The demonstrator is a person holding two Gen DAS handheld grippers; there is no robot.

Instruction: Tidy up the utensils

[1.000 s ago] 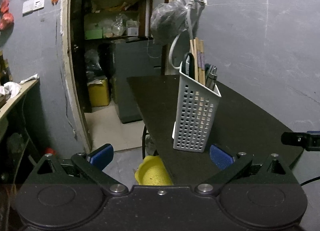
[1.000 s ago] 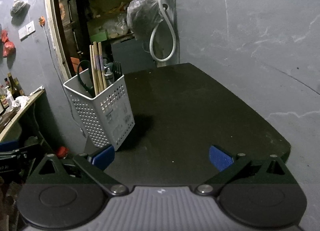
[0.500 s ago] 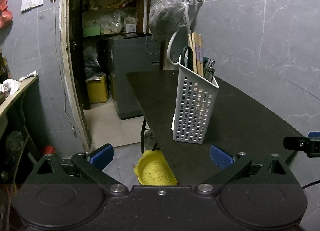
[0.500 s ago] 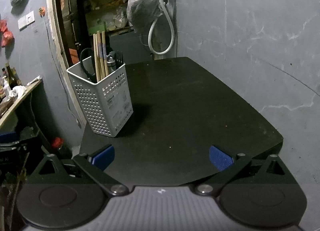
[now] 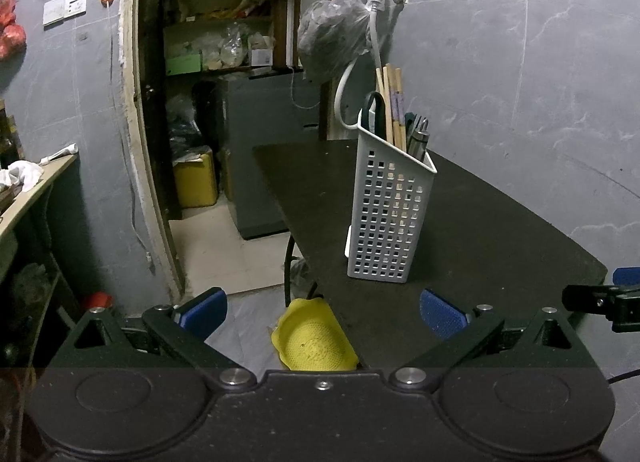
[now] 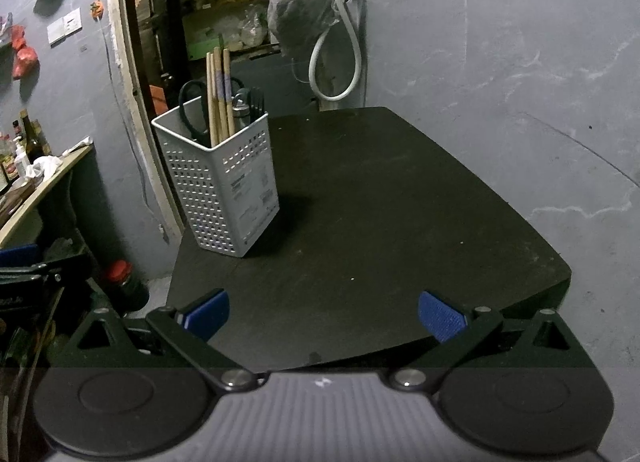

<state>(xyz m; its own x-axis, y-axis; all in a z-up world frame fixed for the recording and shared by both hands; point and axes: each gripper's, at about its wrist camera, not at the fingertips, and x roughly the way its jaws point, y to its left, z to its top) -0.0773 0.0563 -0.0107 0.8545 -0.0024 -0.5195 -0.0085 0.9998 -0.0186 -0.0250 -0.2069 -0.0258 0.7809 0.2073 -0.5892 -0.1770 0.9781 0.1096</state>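
My left gripper [image 5: 322,312] and right gripper [image 6: 323,312] hang spread and empty near the table [image 6: 400,202]. The utensils [image 6: 218,102] stand upright in the basket [image 6: 224,186], so the sorting looks done.

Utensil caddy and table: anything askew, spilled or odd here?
Nothing stands out. The white perforated caddy stands upright on the black table, holding chopsticks and scissors. Both grippers are open and empty.
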